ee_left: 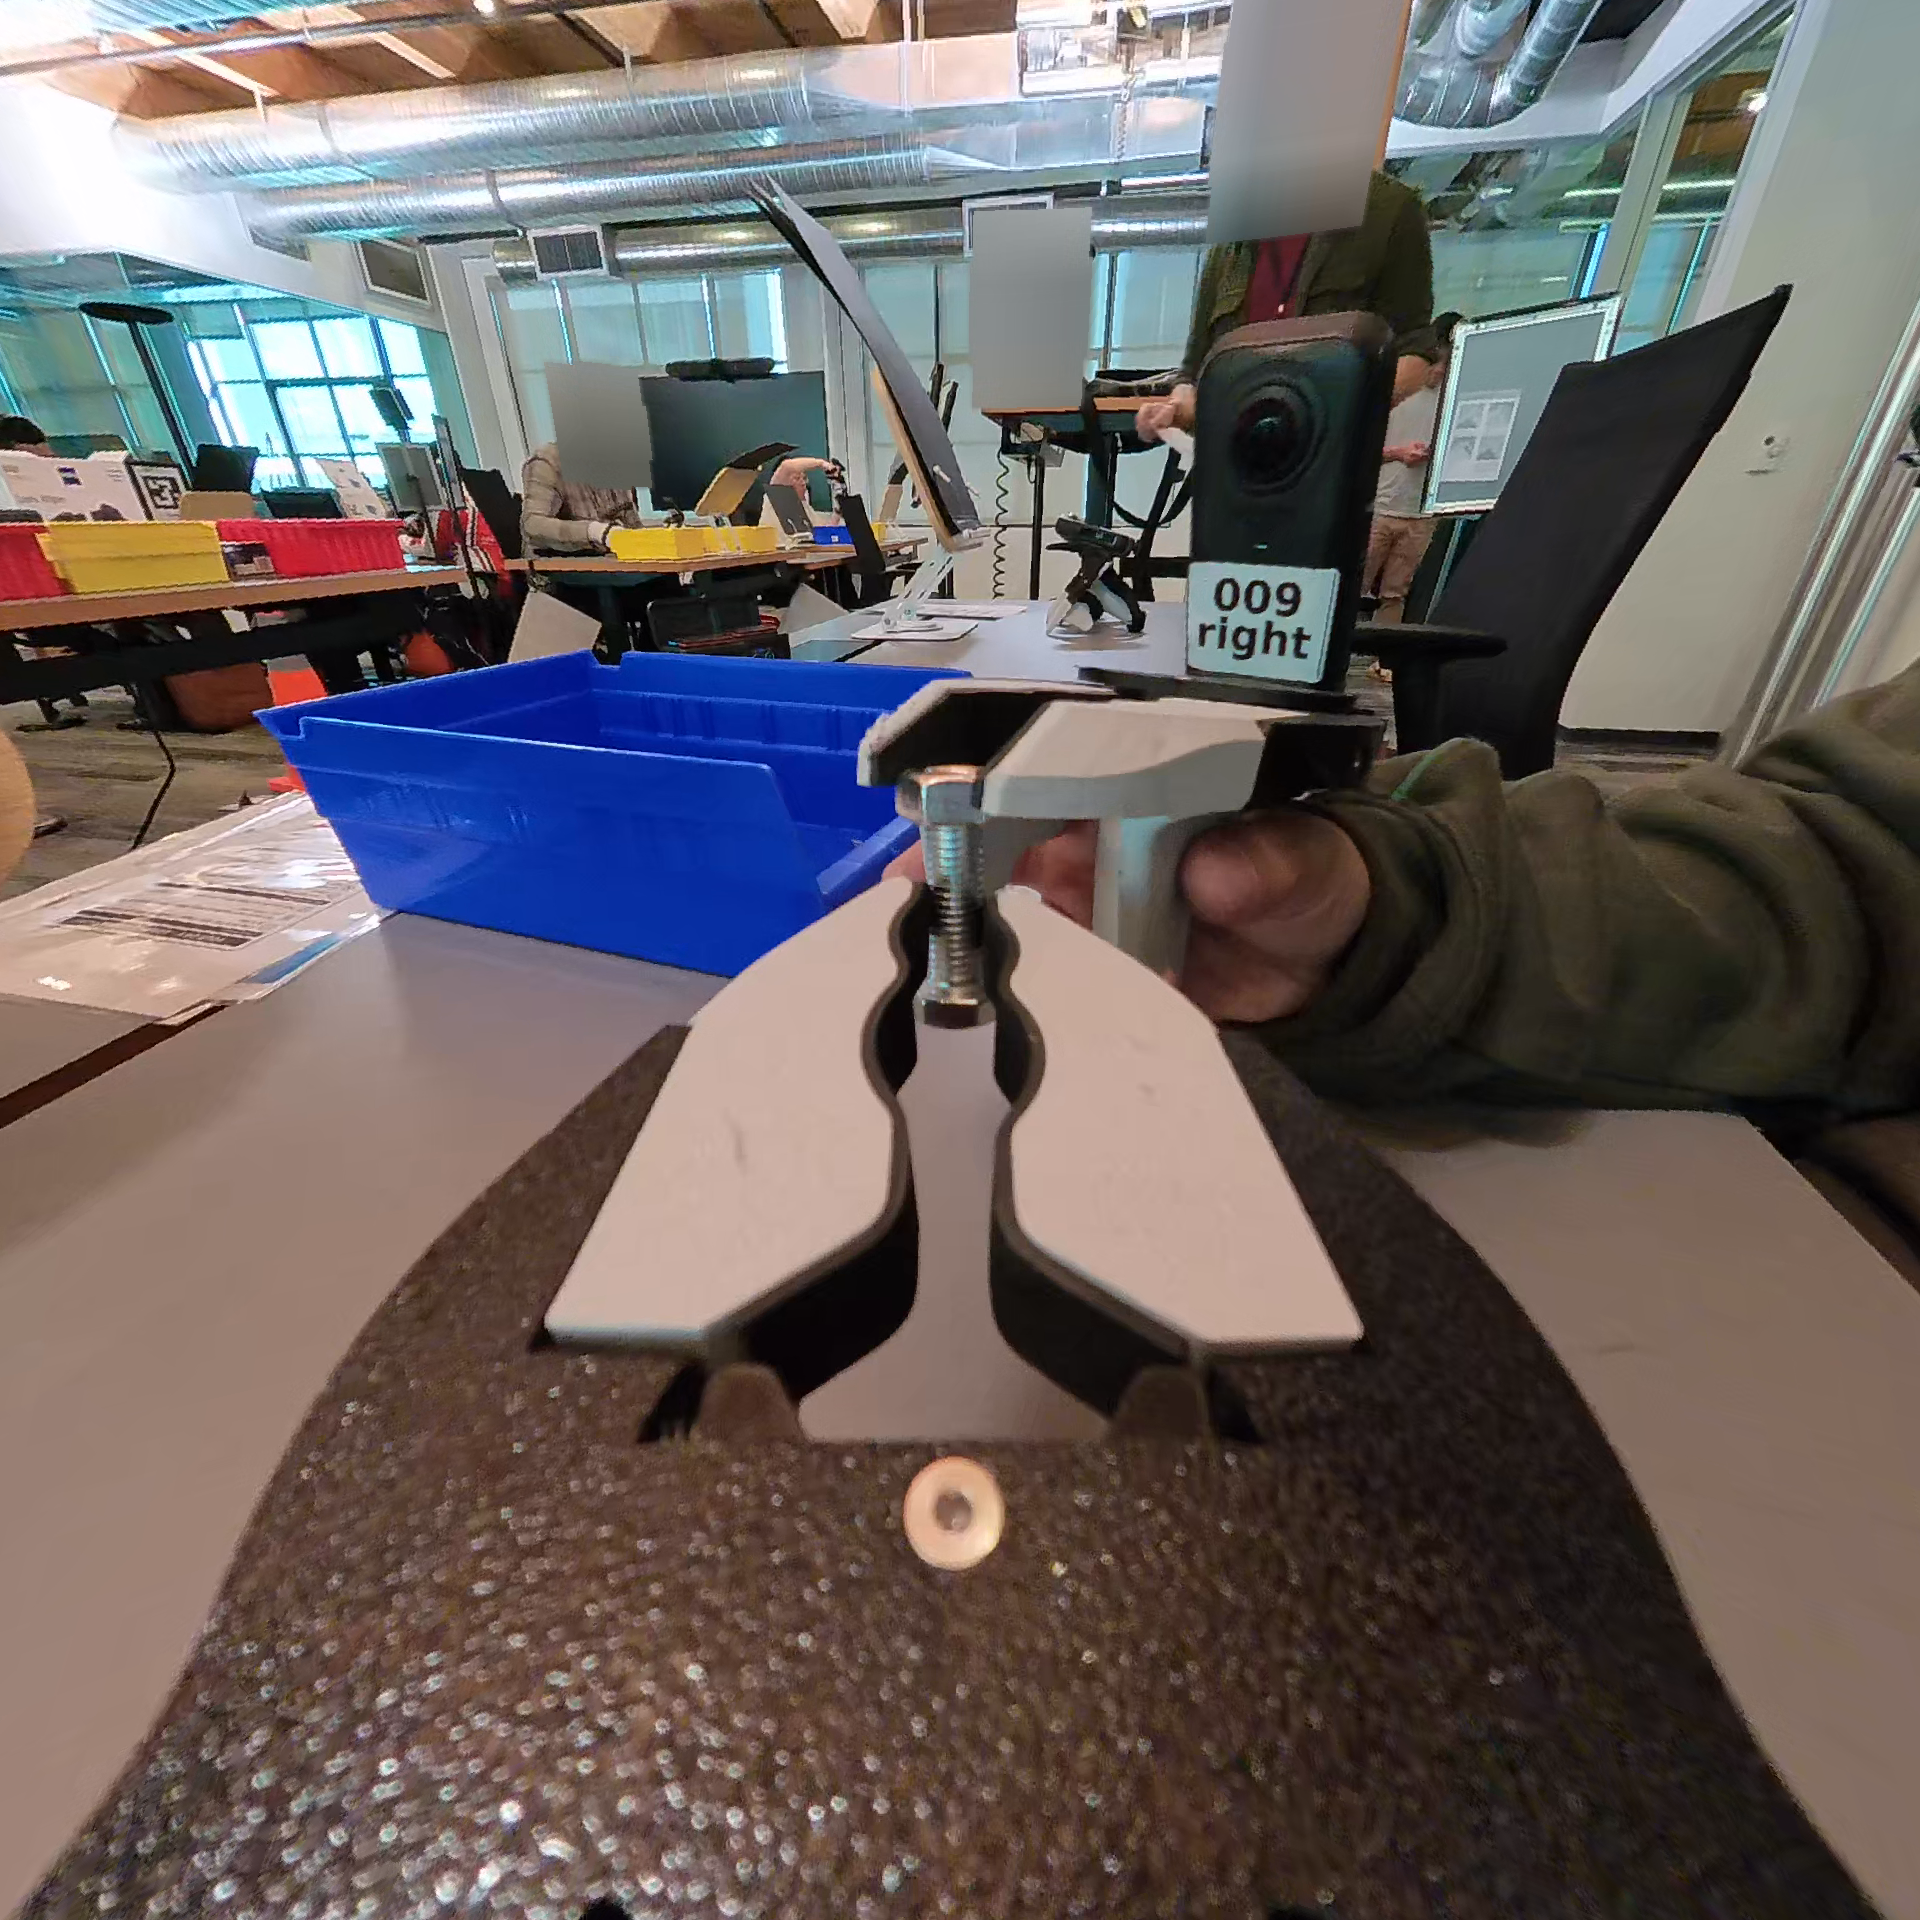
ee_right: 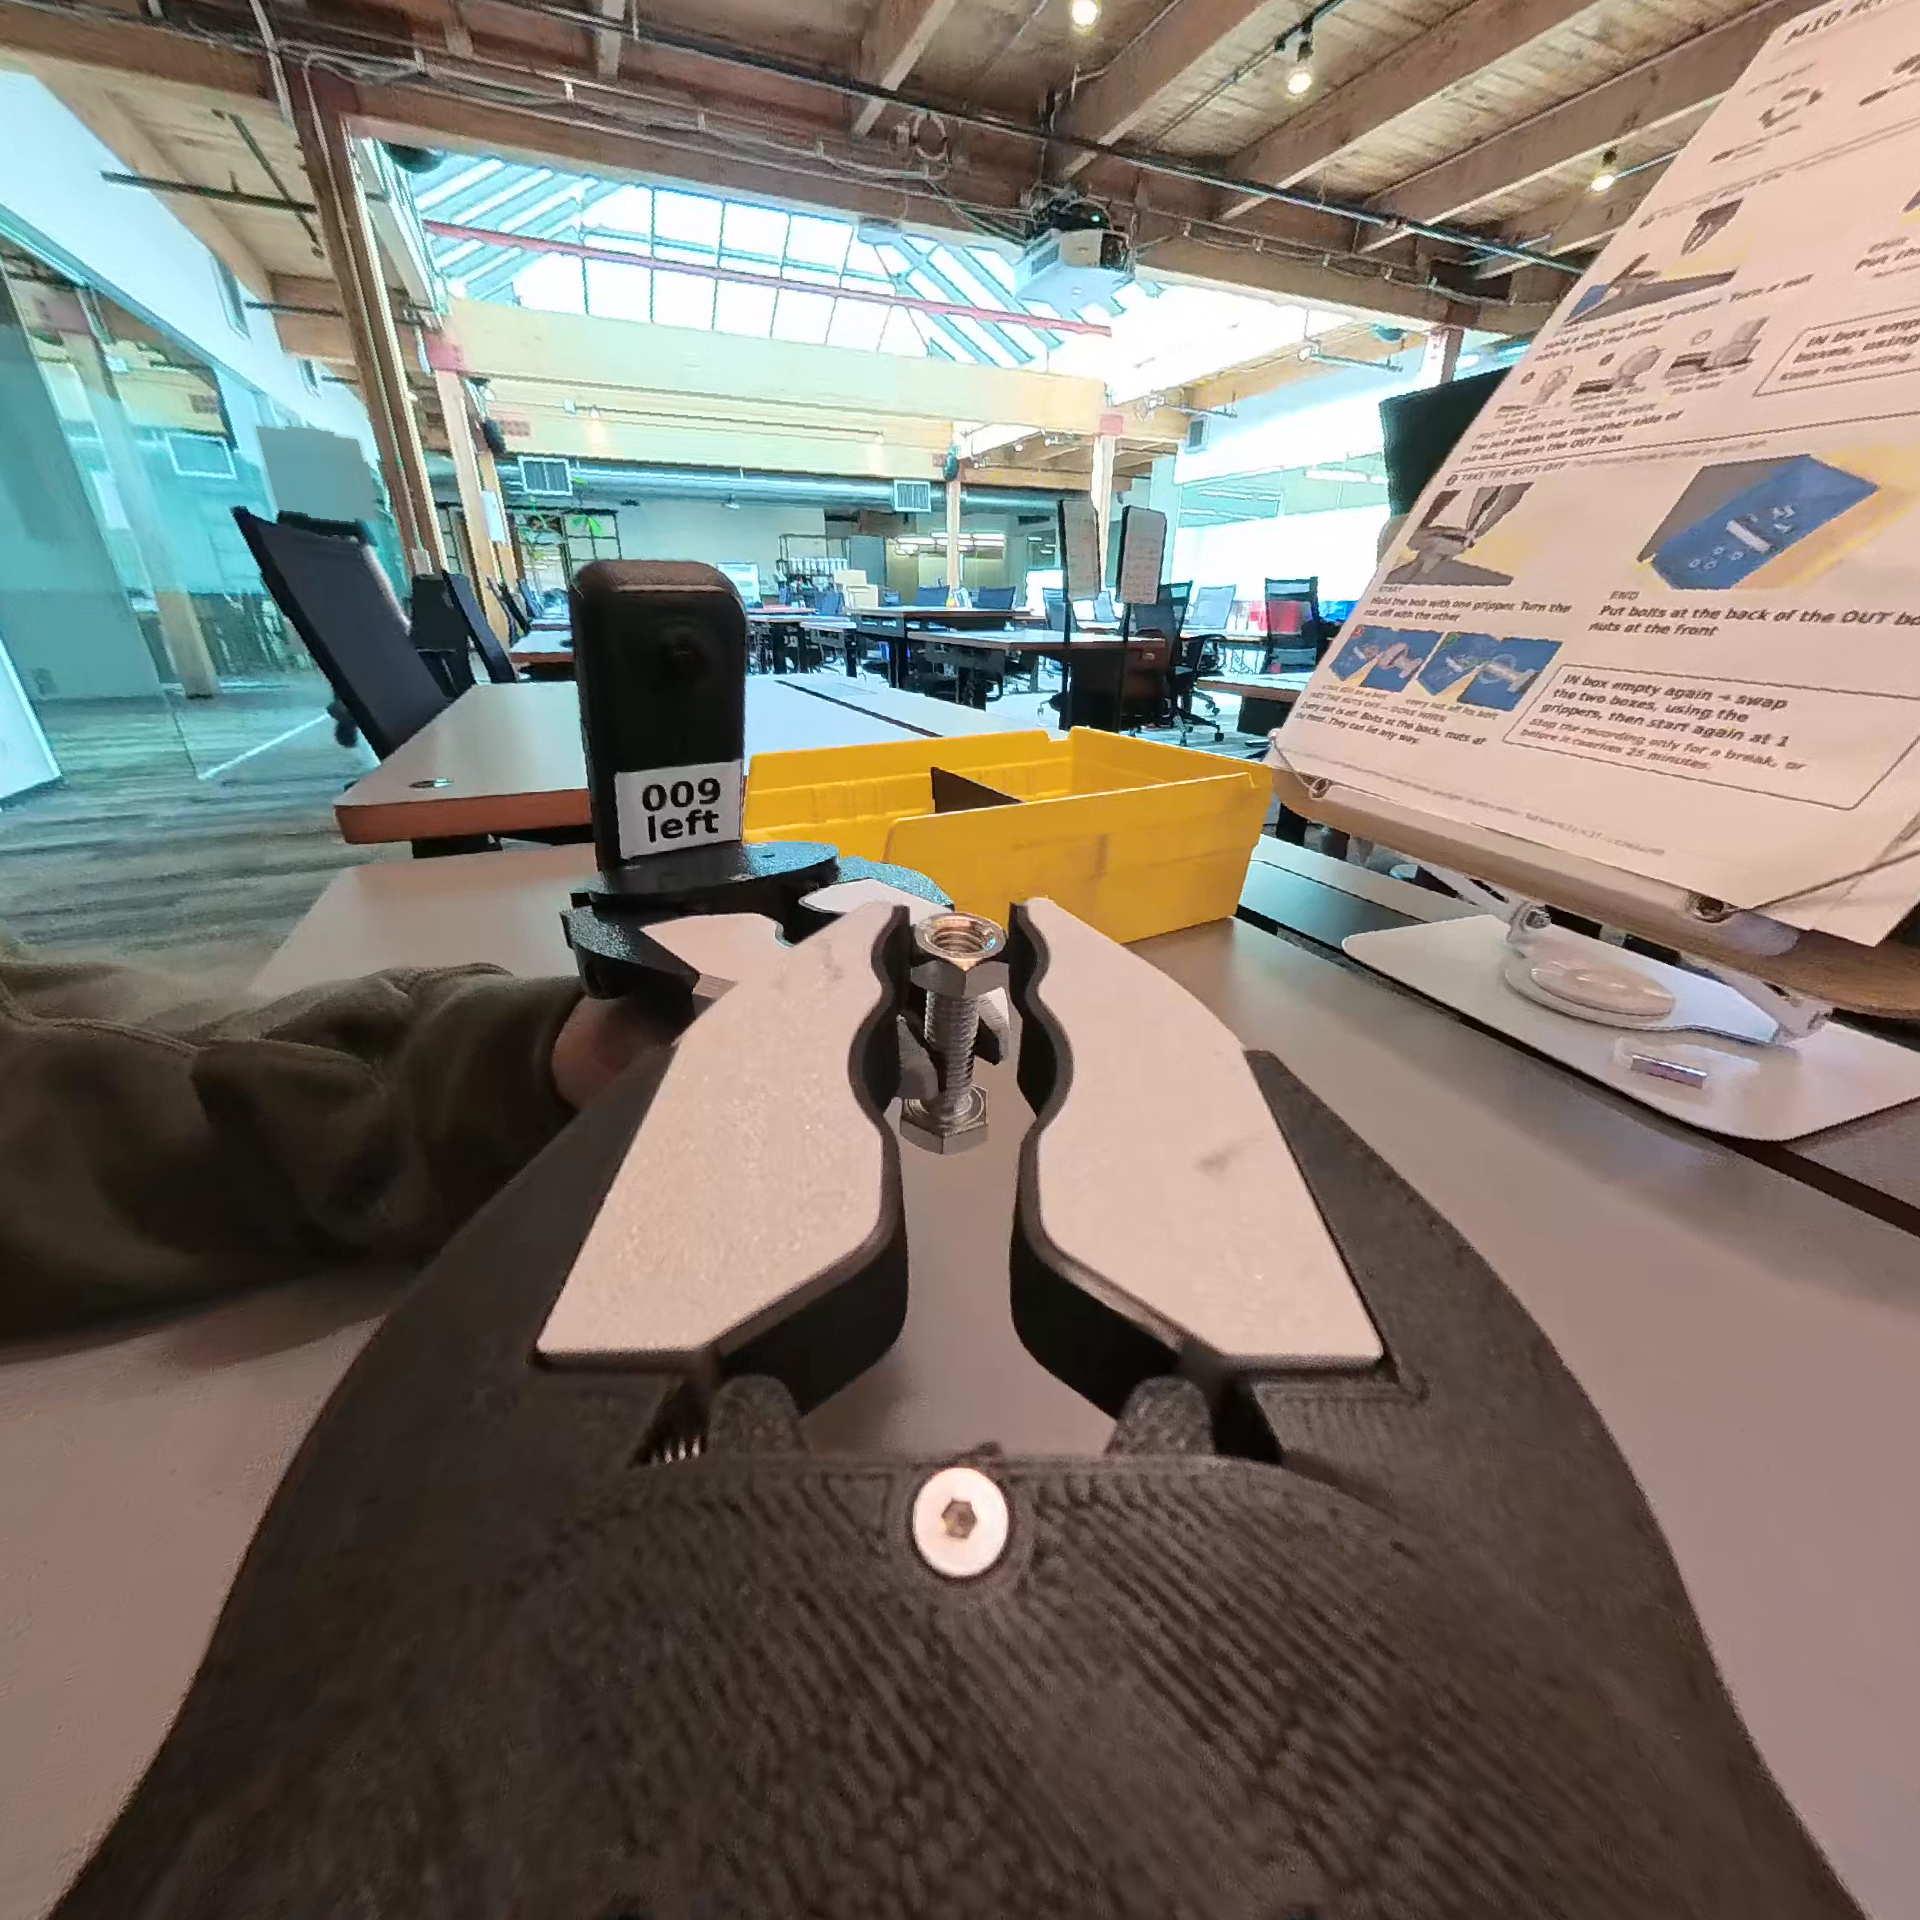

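Note:
A steel bolt (ee_left: 948,935) stands upright above the grey table (ee_left: 312,1091), head down, with a hex nut (ee_left: 940,798) at its top end. My left gripper (ee_left: 948,940) is shut on the bolt's threaded shaft, just above the head. My right gripper (ee_right: 958,940) comes from the opposite side and is shut on the nut (ee_right: 956,951). In the right wrist view the shaft (ee_right: 951,1034) and bolt head (ee_right: 943,1127) hang below the nut. A hand in a green sleeve (ee_left: 1268,914) holds the right gripper.
A blue bin (ee_left: 582,800) sits on the table behind the bolt, with printed papers (ee_left: 177,914) to its left. A yellow divided bin (ee_right: 1039,821) lies beyond the left gripper. An instruction sheet on a white stand (ee_right: 1621,520) is at the right. A black chair (ee_left: 1579,540) stands behind. Both grippers' tips are close together, under 4 cm apart.

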Tool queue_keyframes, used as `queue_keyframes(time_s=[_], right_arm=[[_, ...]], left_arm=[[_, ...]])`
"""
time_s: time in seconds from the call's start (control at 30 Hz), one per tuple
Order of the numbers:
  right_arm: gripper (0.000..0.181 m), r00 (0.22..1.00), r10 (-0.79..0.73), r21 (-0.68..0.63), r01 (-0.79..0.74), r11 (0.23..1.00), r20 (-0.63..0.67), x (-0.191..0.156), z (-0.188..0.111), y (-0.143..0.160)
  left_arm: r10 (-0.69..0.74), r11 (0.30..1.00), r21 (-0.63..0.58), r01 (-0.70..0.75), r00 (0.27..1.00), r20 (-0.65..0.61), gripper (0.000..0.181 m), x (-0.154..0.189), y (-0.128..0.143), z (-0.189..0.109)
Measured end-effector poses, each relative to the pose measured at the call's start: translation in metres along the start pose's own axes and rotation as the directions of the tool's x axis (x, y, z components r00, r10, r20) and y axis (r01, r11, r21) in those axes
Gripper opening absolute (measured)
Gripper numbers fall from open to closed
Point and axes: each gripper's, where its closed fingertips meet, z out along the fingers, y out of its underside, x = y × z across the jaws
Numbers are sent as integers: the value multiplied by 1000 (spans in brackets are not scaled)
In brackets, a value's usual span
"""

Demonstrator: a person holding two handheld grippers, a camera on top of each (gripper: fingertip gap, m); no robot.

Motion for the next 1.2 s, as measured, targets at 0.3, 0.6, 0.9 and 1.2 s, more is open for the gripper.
queue_keyframes(time_s=[0.3, 0.6, 0.9, 1.2], right_arm=[[22, 1000, 3, -2, -4, 1000, -14, 2, -1, 1], [31, 1000, -22, -33, 22, 999, -4, -2, 1, 4], [26, 999, -27, -47, 26, 999, -21, 0, 1, 5], [25, 999, -24, -47, 22, 999, -26, 4, -2, 4]], left_arm=[[-3, 1000, 1, 3, 1000, 7, 9, -2, 0, -1], [-4, 1000, -5, 4, 1000, 30, 9, -6, 1, -3], [-6, 1000, -15, 7, 999, 50, 9, -10, 2, -4], [-18, 1000, -14, 19, 997, 73, 9, -15, 2, -7]])
